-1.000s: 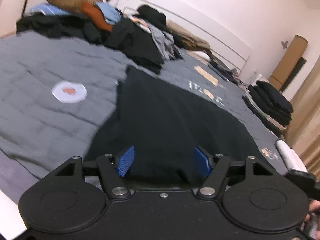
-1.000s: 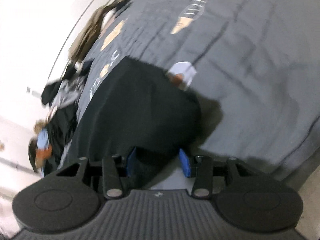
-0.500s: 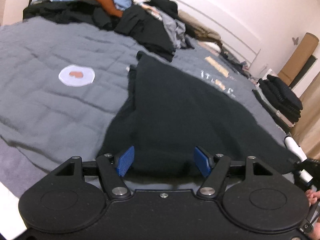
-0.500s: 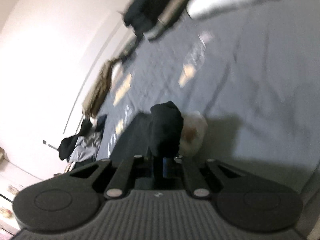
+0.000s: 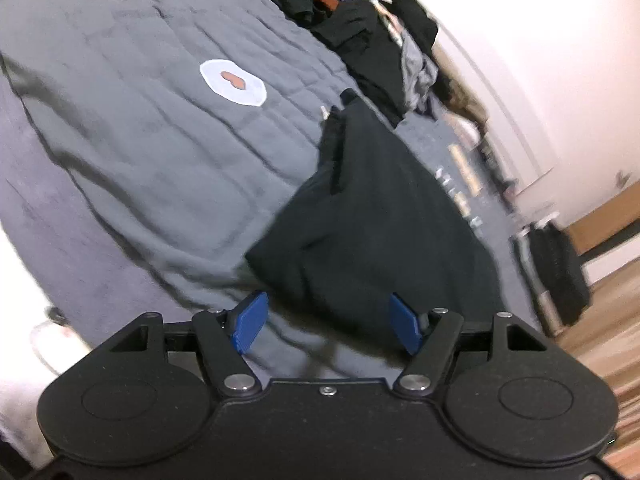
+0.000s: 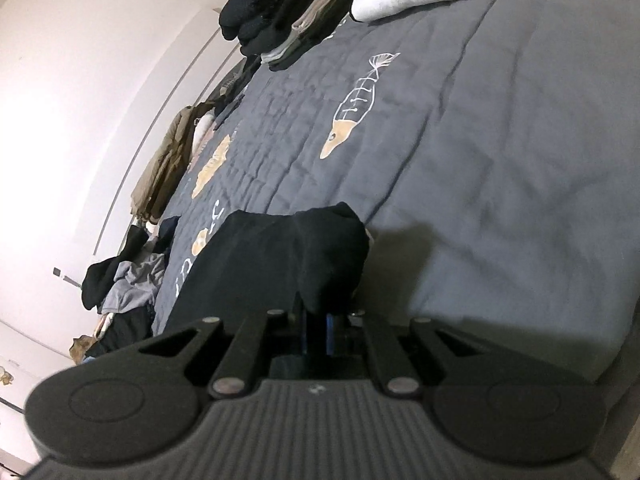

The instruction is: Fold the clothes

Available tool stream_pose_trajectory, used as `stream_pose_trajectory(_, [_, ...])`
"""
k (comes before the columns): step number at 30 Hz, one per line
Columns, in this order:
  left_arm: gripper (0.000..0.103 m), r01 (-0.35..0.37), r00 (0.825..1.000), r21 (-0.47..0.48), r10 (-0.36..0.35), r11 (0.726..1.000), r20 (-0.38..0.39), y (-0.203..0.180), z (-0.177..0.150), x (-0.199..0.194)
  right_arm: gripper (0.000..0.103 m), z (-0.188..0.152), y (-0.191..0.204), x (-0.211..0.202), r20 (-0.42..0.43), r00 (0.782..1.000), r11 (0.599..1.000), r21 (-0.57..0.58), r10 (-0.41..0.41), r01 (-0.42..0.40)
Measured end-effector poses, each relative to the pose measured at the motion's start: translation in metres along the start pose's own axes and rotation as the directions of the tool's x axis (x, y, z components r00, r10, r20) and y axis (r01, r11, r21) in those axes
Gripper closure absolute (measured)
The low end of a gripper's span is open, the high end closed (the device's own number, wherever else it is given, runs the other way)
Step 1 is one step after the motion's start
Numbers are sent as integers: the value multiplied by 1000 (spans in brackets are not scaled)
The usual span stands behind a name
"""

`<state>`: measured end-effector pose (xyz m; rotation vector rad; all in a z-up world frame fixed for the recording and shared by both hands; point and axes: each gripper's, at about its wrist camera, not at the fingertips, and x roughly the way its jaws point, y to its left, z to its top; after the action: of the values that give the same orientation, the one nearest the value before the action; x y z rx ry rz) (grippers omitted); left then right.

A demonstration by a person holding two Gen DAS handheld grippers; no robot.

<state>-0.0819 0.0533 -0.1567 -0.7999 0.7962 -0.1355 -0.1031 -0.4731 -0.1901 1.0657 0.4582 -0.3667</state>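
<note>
While the left gripper (image 5: 326,322) gapes empty, the right gripper (image 6: 316,330) pinches the black garment (image 6: 288,256).

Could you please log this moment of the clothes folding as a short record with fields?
surface: grey quilt with a fish-skeleton print
garment: black garment lying on the quilt
left gripper: open, at the garment's near edge, not gripping
right gripper: shut on a bunched edge of the black garment
folded stack: dark clothes at the far end
unfolded pile: mixed clothes beyond the garment
</note>
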Motion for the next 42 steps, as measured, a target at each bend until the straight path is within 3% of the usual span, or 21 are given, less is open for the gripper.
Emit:
stream_pose_trajectory(5, [37,53,999,-104,-52,993,13,12,2,18,94,-1,1,-3,1,1000,1000,-16,-2,2])
stream_pose_trajectory(14, [39,123,992,-156,-115,980,59,14,1,41,94,0,1,-4,-1,1000,1000,-27,-3,3])
stream_pose_trajectory(15, [50,129,990,-160,-119,979,68,13,2,43,94,0,1,-4,-1,1000,1000,-27,-2,2])
stream_pose_trajectory(16, [77,130,990,-158,-119,979,78,13,4,43,94,0,1,-5,0,1000,1000,-28,0,0])
stream_pose_trajectory(19, [90,118,989,-137,-104,984,104,12,11,38,95,-2,2,-10,8,1000,1000,-10,29,-29])
stream_pose_trajectory(23, [91,99,986,-81,-87,992,141,7,26,22,96,-6,6,-28,-1,997,997,17,74,-74])
stream_pose_trajectory(28, [91,72,992,-99,-61,992,109,18,38,16,96,-17,6,-47,-64,992,994,10,109,-108])
stream_pose_trajectory(33, [91,12,999,-134,-6,991,48,35,35,26,96,-29,-10,-26,-129,992,999,-46,0,-6])
stream_pose_trajectory(37, [87,-21,1000,-142,24,990,20,40,34,30,91,-32,-13,-25,-140,990,998,-63,-28,19])
stream_pose_trajectory(40, [81,-33,999,-134,37,990,32,35,36,24,76,-24,-9,-32,-160,986,997,-64,-49,39])
stream_pose_trajectory(42, [75,-67,997,-115,73,991,41,31,38,16,72,-19,-5,-41,-153,986,994,-96,-70,56])
